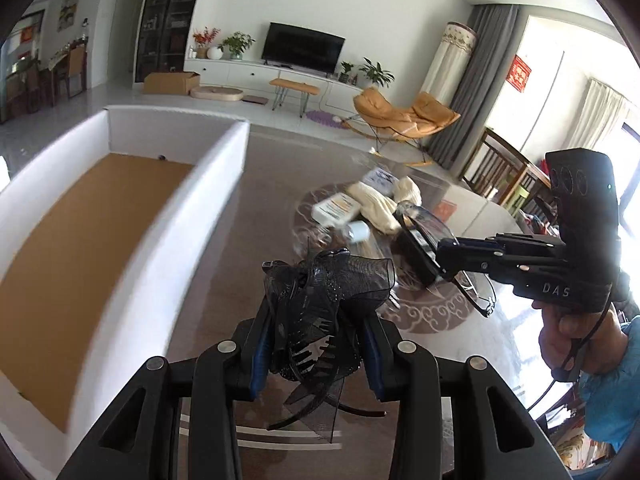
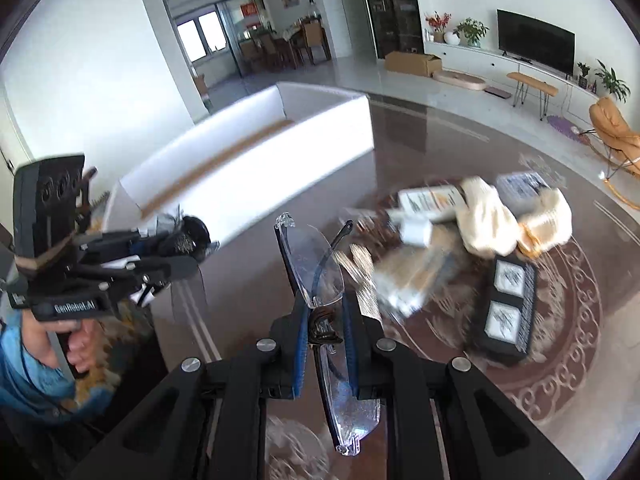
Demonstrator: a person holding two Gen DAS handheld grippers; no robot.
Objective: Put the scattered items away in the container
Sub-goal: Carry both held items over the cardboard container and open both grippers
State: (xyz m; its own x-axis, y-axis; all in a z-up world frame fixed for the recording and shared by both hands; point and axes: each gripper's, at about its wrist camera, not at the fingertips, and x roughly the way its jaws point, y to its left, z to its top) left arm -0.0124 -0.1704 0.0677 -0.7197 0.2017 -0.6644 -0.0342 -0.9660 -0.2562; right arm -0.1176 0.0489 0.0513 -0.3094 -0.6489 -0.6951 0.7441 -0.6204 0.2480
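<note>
L wrist view:
L gripper [image 1: 316, 320]: clenched on a black mesh bow hair clip [image 1: 324, 296], comb teeth visible btwn the pads, held above the glass table [image 1: 260, 200].
Container [image 1: 120, 208]: white-walled box w/ brown floor, at 9–10 o'clock from the clip; one tiny dark speck on its floor near the far wall, otherwise can't tell contents.
R gripper [image 1: 424, 256]: comes in from 3 o'clock, a hand [image 1: 568, 340] w/ blue sleeve on its grip; grasping glasses [image 1: 436, 236], lens sticking out at 12 o'clock of its tip.
Scattered pile [image 1: 360, 204]: at 12–1 o'clock from the clip, cream cloth, white tube, white packet; blurred.

R wrist view:
R gripper [image 2: 326, 312]: pinched tight on the rimless glasses [image 2: 320, 272] at the bridge; one lens up at 12, the other down at 6.
L gripper [image 2: 188, 248]: at 9 o'clock, clip bunched at its tip, just beside the container's near wall.
Container [image 2: 256, 168]: at 10–11 o'clock.
Left on table: cream cloth [image 2: 492, 216], white tube [image 2: 428, 204], black box [image 2: 508, 304] w/ two white panels, at 2–3 o'clock.
</note>
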